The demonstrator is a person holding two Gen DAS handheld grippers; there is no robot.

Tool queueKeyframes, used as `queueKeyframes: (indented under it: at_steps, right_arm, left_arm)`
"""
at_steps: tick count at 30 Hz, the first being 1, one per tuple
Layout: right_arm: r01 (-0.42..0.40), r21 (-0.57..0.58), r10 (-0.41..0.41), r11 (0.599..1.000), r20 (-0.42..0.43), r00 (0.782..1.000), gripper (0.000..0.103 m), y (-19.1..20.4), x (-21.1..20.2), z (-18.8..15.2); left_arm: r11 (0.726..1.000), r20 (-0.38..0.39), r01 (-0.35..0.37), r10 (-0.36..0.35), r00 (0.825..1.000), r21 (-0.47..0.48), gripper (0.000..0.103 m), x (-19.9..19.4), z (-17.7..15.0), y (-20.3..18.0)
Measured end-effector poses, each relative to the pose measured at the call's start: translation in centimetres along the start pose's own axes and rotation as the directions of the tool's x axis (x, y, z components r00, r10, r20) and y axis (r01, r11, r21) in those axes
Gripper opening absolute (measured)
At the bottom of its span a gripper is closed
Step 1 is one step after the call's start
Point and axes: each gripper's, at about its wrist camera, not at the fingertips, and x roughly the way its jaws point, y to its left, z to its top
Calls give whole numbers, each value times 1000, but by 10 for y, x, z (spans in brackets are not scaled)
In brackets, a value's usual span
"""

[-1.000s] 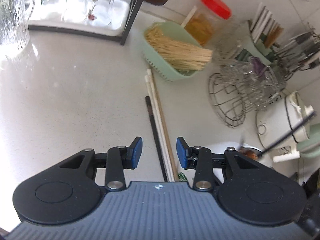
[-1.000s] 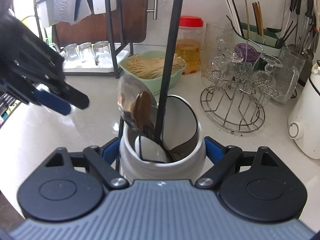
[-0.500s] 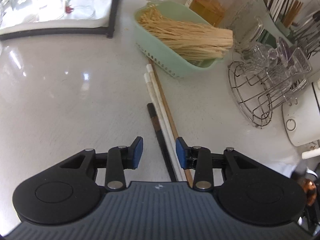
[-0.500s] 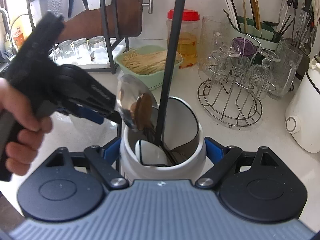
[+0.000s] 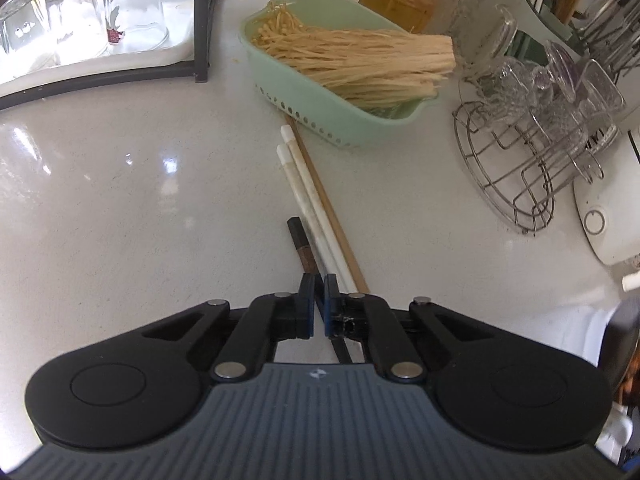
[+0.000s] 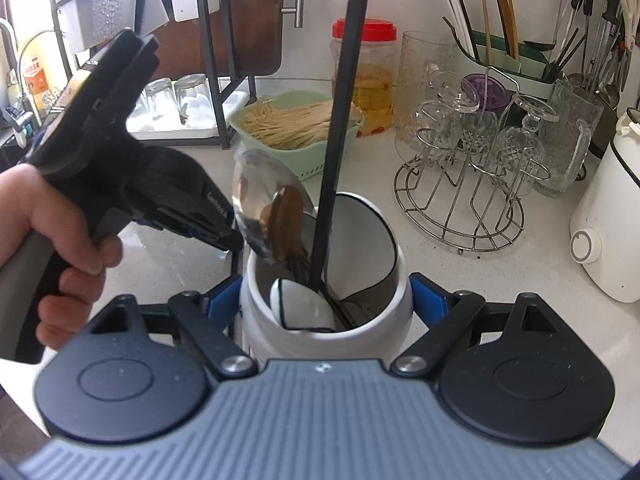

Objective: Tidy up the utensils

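Note:
On the pale counter lie a dark chopstick [image 5: 303, 246], two white chopsticks [image 5: 305, 190] and a wooden one [image 5: 335, 220], side by side. My left gripper [image 5: 319, 300] is down over them. Its jaws are closing, and the blue pads press on the dark chopstick near its lower half. In the right wrist view a hand [image 6: 60, 248] holds that left gripper [image 6: 224, 236] just left of the white utensil holder [image 6: 372, 344]. My right gripper [image 6: 324, 304] is shut on the holder's sides. Spoons [image 6: 264, 196] and a long black handle [image 6: 340, 100] stand in it.
A green basket [image 5: 304, 92] of pale strands sits just beyond the chopsticks. A wire rack of glasses [image 5: 520, 184] and a white appliance [image 5: 608, 220] are to the right. Upturned glasses [image 5: 80, 20] stand on a black-framed shelf at back left. A red-lidded jar [image 6: 364, 76] and a utensil caddy [image 6: 516, 60] line the wall.
The left gripper came down closer to the chopsticks, and its jaws went from wide apart to shut around the dark one. The right gripper and the holder stayed still.

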Motion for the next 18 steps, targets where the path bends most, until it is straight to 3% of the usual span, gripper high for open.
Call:
queueKeyframes:
  at_steps: [13,18]
  right_arm:
    - [4,-11,-4,1000,-7,1000,90,1,0,1]
    - [6,-8,-6,1000,-11,1000,90,1,1,2]
  left_arm:
    - [998,-69,37,-34,997,48,0,-31,-27,16]
    - [998,-54,54,-53,997,23,1,-33,-26,24]
